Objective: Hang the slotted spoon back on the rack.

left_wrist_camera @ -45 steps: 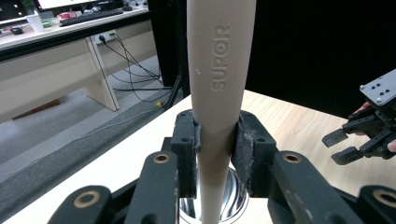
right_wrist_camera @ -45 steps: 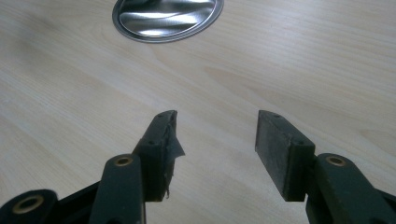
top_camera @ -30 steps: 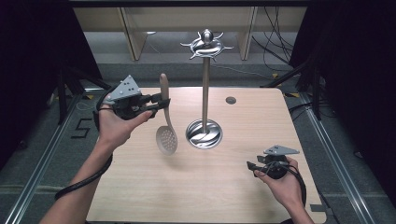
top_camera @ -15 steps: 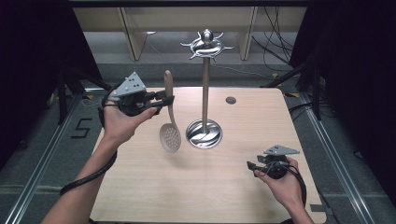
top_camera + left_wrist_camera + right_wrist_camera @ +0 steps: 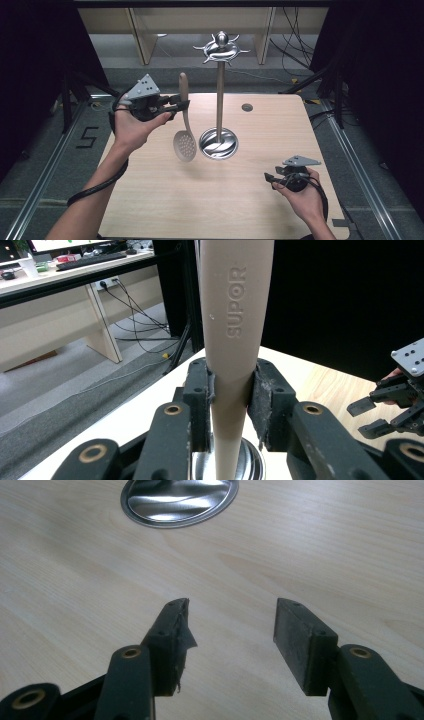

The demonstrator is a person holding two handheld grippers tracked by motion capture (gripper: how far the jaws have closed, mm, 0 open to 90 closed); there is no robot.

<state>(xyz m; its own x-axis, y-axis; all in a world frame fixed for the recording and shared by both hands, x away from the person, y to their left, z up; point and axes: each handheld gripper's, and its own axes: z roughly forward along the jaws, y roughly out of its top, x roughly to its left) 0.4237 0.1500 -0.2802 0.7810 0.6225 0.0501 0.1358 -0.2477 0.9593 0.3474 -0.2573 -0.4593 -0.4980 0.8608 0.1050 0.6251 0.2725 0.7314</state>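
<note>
We see the left gripper (image 5: 181, 104) pinching the beige handle of a slotted spoon (image 5: 184, 131), its pads pressed on either side of the shaft in the left gripper view. The spoon hangs upright in the air above the desk (image 5: 240, 195), perforated bowl down, just beside the steel utensil stand (image 5: 219, 100). Our right gripper (image 5: 268, 180) rests low near the desk's front right with its jaws spread and nothing between them.

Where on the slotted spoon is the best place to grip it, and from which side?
On the handle, mid-length. The slotted spoon hangs upright, bowl down, so come in level from the side, as the left gripper does now, its pads clamping the narrower part of the handle.
</note>
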